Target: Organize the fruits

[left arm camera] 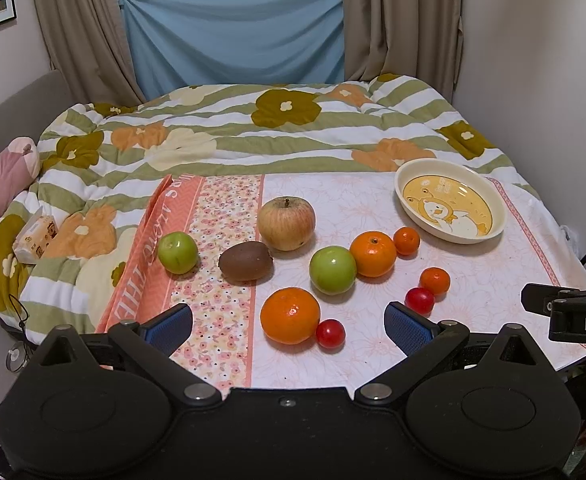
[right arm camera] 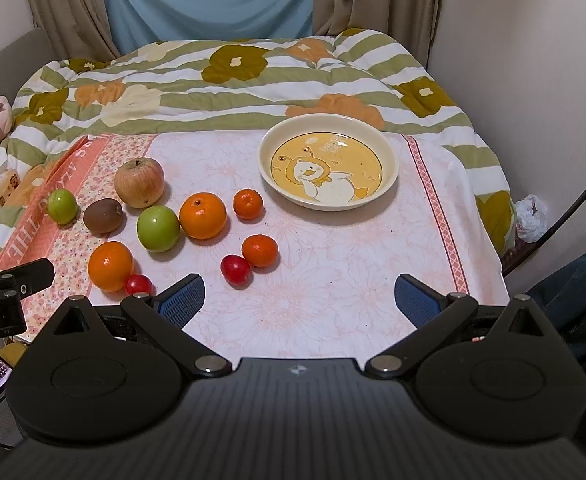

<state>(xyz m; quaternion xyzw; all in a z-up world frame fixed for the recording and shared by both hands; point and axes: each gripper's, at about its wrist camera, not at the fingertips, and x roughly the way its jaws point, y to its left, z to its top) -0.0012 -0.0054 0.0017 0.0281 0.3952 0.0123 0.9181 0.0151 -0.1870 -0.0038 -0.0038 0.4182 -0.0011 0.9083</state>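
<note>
Fruit lies loose on a floral tablecloth [left arm camera: 373, 208]: a red-yellow apple [left arm camera: 286, 223], a kiwi [left arm camera: 245, 260], two green apples [left arm camera: 177, 252] [left arm camera: 332, 269], large oranges [left arm camera: 290, 315] [left arm camera: 373, 253], small tangerines [left arm camera: 406, 241] [left arm camera: 435, 280] and two small red fruits [left arm camera: 330, 333] [left arm camera: 420, 300]. An empty cream plate with a duck picture [right arm camera: 329, 128] sits at the back right. My left gripper [left arm camera: 289, 322] is open, hovering near the front orange. My right gripper [right arm camera: 299, 300] is open and empty above bare cloth [right arm camera: 333, 248], right of the fruit [right arm camera: 235, 271].
A flowered quilt [left arm camera: 253, 128] covers the bed behind the table. A tissue pack [left arm camera: 35, 236] and a pink plush [left arm camera: 1, 184] lie at the left. A wall [right arm camera: 533, 80] stands close on the right, with a cable [right arm camera: 573, 208] beside it.
</note>
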